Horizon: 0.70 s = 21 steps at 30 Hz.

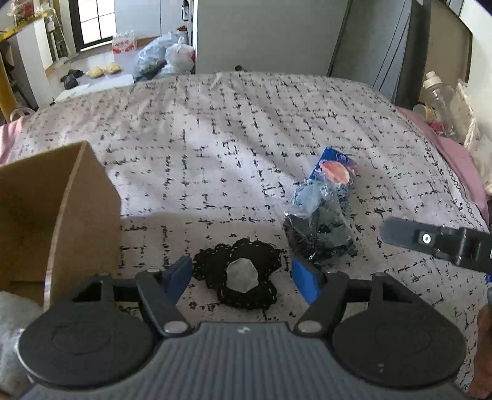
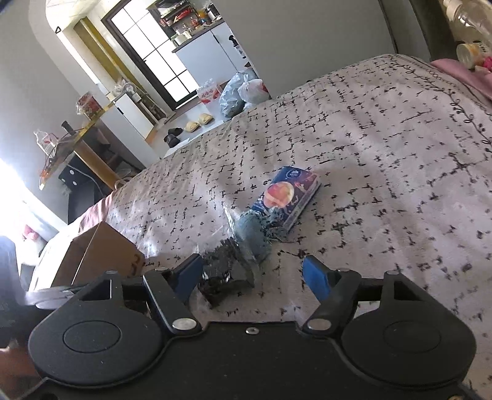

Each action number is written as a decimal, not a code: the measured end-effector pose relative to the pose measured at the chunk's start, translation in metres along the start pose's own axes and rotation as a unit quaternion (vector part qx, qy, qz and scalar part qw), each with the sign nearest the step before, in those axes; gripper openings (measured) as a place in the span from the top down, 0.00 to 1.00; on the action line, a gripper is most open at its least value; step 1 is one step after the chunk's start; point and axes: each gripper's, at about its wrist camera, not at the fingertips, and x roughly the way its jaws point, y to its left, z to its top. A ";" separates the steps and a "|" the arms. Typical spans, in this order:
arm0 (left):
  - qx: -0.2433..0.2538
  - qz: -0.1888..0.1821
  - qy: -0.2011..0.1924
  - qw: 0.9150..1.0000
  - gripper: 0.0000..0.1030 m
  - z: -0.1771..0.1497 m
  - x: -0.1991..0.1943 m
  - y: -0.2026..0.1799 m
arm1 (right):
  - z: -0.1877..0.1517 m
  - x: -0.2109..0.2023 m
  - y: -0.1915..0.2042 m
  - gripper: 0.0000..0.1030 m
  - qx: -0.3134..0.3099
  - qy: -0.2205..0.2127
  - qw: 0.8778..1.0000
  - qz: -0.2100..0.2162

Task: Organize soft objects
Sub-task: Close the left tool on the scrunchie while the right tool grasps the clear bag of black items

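While spread either side of targets on the bed (image 1: 246,129), pinching nothing: left claw (image 1: 243,277) astride black lace piece (image 1: 246,274), right claw (image 2: 255,277) around clear packet (image 2: 233,264). Cardboard box (image 1: 46,215) near left, probably for collecting.

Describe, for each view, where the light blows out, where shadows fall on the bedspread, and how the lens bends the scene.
Left wrist view: the far window glares; a shadow lies on the bedspread beside the cardboard box; the bed's far edge bows. Right wrist view: the left edge blows out white; the room tilts and the walls curve.
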 end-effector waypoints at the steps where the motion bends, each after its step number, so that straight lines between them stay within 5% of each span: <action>1: 0.004 0.001 0.002 1.000 0.33 0.000 0.004 -0.002 | 0.001 0.003 0.001 0.31 0.000 0.001 1.000 0.001; 9: 0.002 0.010 0.010 1.000 0.44 -0.004 0.026 0.000 | 0.002 0.029 0.005 0.38 0.003 0.024 1.000 0.007; 16: -0.035 0.009 -0.003 0.999 0.66 0.001 0.028 0.011 | 0.000 0.041 0.012 0.41 0.016 0.032 0.999 0.012; 21: -0.044 0.003 -0.010 0.999 0.76 -0.001 0.021 0.015 | 0.001 0.048 0.015 0.71 0.040 0.044 0.998 0.021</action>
